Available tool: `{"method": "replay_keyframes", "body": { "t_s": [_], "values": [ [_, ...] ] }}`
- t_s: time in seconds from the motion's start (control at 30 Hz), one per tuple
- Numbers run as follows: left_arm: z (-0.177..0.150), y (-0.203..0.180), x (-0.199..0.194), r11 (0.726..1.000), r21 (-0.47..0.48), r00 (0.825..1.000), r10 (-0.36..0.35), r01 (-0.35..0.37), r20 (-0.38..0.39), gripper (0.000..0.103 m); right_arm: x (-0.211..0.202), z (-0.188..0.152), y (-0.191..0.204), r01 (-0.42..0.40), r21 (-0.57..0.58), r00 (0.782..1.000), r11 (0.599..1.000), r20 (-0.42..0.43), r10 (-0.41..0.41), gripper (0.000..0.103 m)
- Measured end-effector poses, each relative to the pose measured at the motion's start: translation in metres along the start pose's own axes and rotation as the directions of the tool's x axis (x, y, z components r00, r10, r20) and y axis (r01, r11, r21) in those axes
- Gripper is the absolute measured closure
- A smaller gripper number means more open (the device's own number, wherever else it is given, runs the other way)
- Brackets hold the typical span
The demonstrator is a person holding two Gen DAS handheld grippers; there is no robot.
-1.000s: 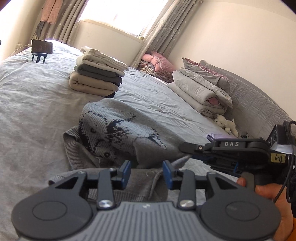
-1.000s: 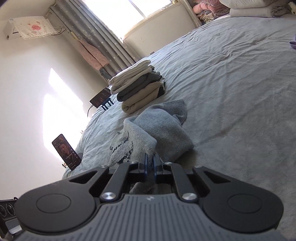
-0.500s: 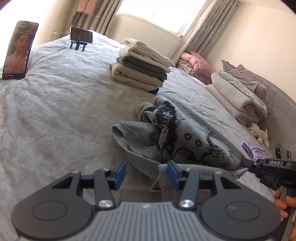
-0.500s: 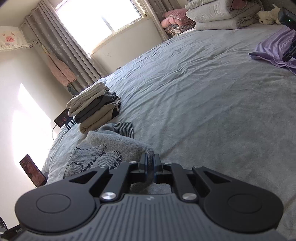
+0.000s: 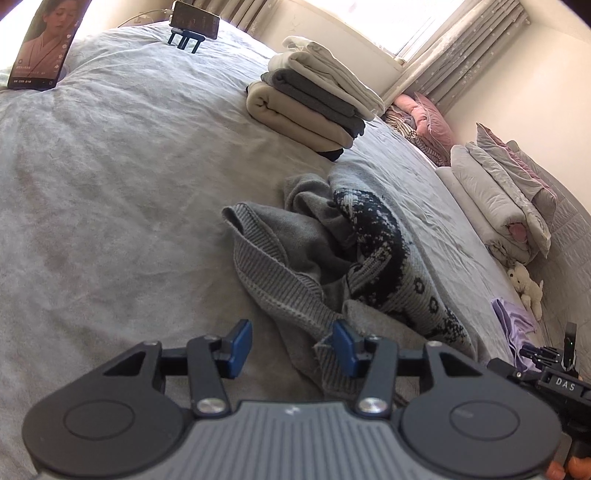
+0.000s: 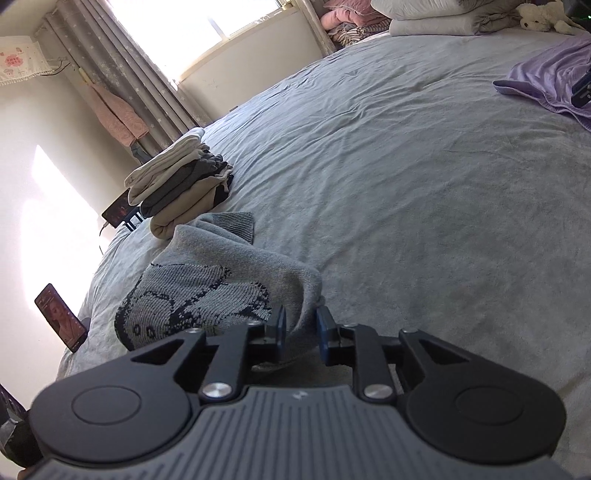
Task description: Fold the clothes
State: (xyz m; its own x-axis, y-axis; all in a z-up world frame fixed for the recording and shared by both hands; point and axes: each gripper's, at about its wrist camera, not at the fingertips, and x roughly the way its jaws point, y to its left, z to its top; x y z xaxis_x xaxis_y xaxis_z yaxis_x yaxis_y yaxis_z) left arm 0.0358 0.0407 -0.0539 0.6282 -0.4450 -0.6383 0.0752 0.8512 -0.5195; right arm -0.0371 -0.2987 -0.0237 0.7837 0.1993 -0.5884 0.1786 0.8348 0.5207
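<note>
A grey knit sweater (image 5: 332, 258) with a dark pattern lies crumpled on the bed (image 5: 110, 184). My left gripper (image 5: 291, 349) is open just above the sheet. Its right pad (image 5: 343, 350) is beside the sweater's ribbed hem, and nothing is between its fingers. In the right wrist view, my right gripper (image 6: 301, 330) is partly open, with a fold of the sweater (image 6: 207, 291) lying loosely between its blue pads. The right gripper (image 5: 532, 356) also shows at the lower right of the left wrist view, held by a hand.
A stack of folded clothes (image 5: 310, 99) sits beyond the sweater. Two phones (image 5: 40, 44) (image 5: 195, 18) stand at the far left. A purple garment (image 6: 546, 77) lies to the right, near piled bedding (image 5: 498, 192) and a plush toy (image 5: 526, 284).
My right gripper dragged the sweater toward me while shut on it, and its jaws have now parted. My left gripper swung left and stayed open. The sweater now lies more spread out.
</note>
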Motion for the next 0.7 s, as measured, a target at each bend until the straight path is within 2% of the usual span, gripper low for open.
{"method": "replay_keyframes", "body": {
  "t_s": [0.03,0.17,0.3,0.33,0.37,0.43,0.47,0.6,0.7],
  "values": [
    [0.000,-0.001,0.001,1.000,-0.006,1.000,0.000,0.000,-0.002,0.054,0.000,-0.001,0.003,-0.028,-0.002,1.000,1.000,-0.014,0.028,0.051],
    [-0.003,-0.005,0.005,0.999,-0.029,0.999,-0.034,0.033,-0.016,0.055,0.006,-0.007,0.015,-0.116,-0.003,0.990,0.993,-0.078,0.115,0.051],
    [-0.006,-0.010,0.007,0.996,-0.046,0.997,-0.072,0.071,-0.031,0.055,0.025,-0.021,0.032,-0.114,-0.019,0.979,0.993,-0.173,0.109,0.051],
    [-0.007,-0.012,0.007,0.996,-0.043,0.996,-0.084,0.082,-0.034,0.055,0.029,-0.025,0.035,-0.105,-0.033,0.978,0.994,-0.186,0.097,0.055],
    [-0.008,-0.014,0.006,0.995,-0.036,0.995,-0.090,0.088,-0.036,0.055,0.033,-0.028,0.038,-0.093,-0.049,0.978,0.994,-0.194,0.082,0.070],
    [-0.010,-0.018,0.004,0.995,-0.020,0.995,-0.094,0.094,-0.037,0.055,0.035,-0.030,0.041,-0.079,-0.070,0.980,0.994,-0.190,0.065,0.090],
    [-0.011,-0.019,0.003,0.995,-0.015,0.995,-0.097,0.096,-0.037,0.055,0.035,-0.030,0.042,-0.076,-0.074,0.982,0.994,-0.180,0.061,0.095],
    [-0.013,-0.022,-0.002,0.994,0.003,0.994,-0.106,0.106,-0.038,0.055,0.020,-0.022,0.039,-0.046,-0.080,0.995,0.996,-0.089,0.039,0.099],
    [-0.014,-0.022,-0.004,0.994,0.007,0.994,-0.105,0.105,-0.035,0.055,0.009,-0.017,0.034,0.013,-0.090,1.000,0.996,-0.024,-0.015,0.100]
  ]
}}
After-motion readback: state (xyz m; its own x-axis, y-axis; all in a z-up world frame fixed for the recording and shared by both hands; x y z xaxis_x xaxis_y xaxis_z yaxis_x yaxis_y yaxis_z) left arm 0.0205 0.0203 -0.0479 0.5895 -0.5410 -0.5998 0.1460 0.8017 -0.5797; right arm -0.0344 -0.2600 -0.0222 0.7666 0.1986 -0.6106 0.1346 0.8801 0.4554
